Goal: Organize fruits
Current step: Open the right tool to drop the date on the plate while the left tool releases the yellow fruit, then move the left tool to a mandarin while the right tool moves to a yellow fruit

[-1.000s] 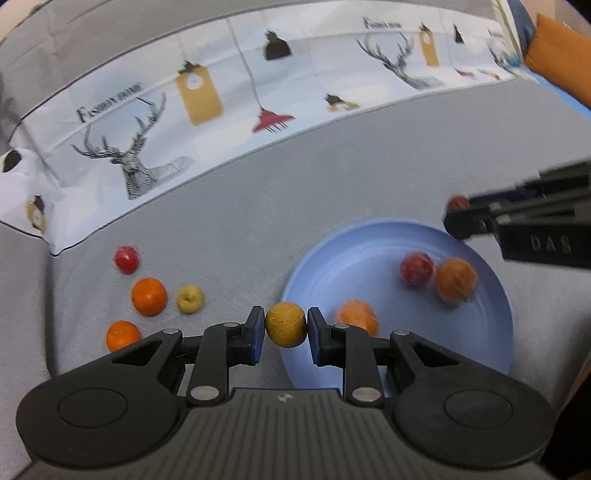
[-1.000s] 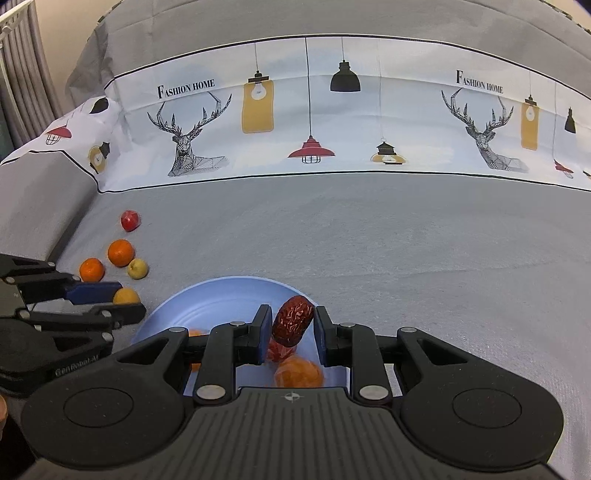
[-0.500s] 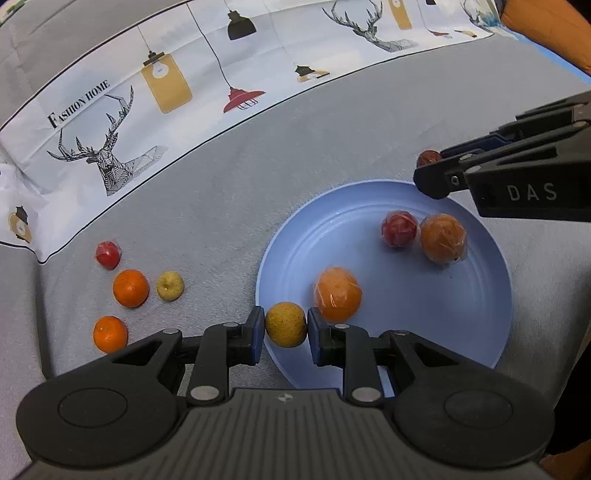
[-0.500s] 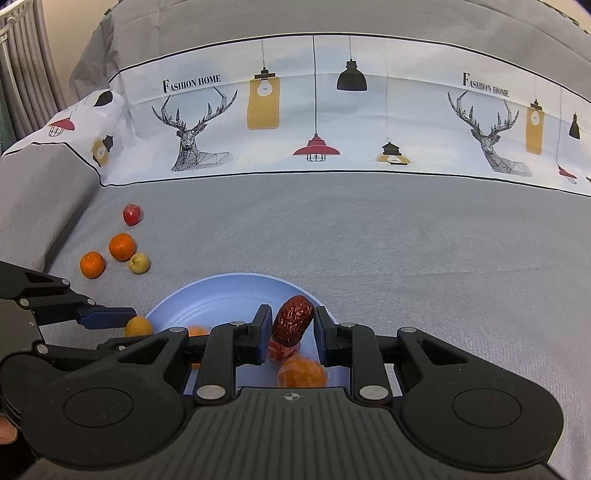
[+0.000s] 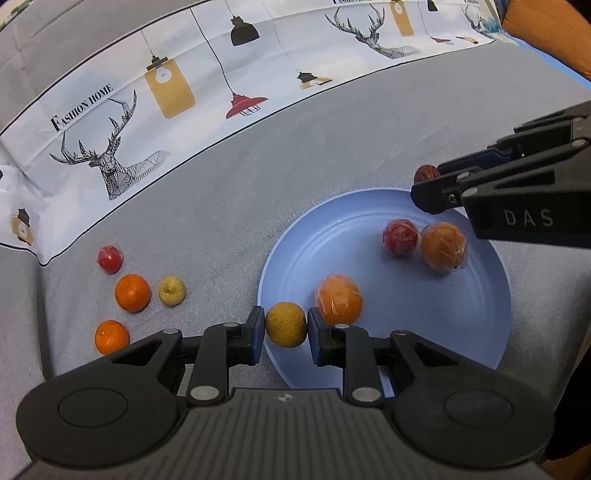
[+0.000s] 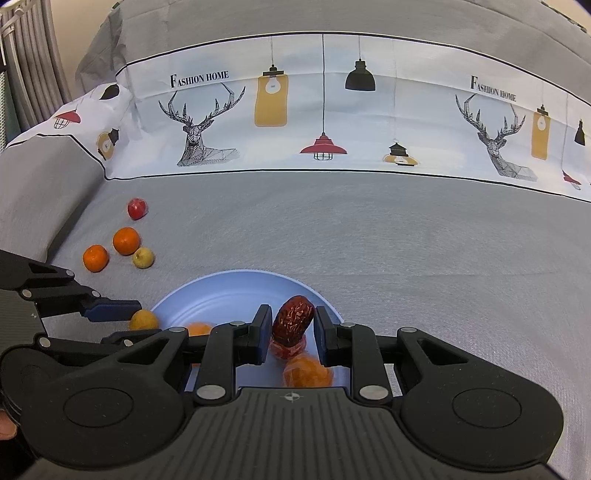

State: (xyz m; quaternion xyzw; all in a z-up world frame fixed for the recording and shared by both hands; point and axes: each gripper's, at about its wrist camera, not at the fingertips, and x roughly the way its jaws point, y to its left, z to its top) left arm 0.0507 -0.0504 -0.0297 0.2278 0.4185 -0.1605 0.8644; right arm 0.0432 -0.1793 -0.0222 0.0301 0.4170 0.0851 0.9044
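My left gripper (image 5: 286,328) is shut on a yellow-green round fruit (image 5: 286,324), held over the near left rim of the blue plate (image 5: 480,332). The plate holds two wrapped oranges (image 5: 339,300) (image 5: 443,246) and a wrapped red fruit (image 5: 400,236). My right gripper (image 6: 291,325) is shut on a wrinkled dark red date (image 6: 292,319) above the plate's far right rim (image 6: 236,275); it also shows in the left wrist view (image 5: 428,181). On the grey cloth to the left lie two oranges (image 5: 132,292) (image 5: 111,336), a yellow fruit (image 5: 171,291) and a red fruit (image 5: 109,259).
The grey cloth (image 6: 406,240) spreads wide to the right of the plate. A white printed cloth band (image 6: 332,110) with deer and lamps runs along the back. An orange cushion (image 5: 550,33) sits at the far right corner.
The left gripper has moved forward and right with its yellow-green fruit, closer over the plate's rim. The right gripper holds the date nearly still over the plate.
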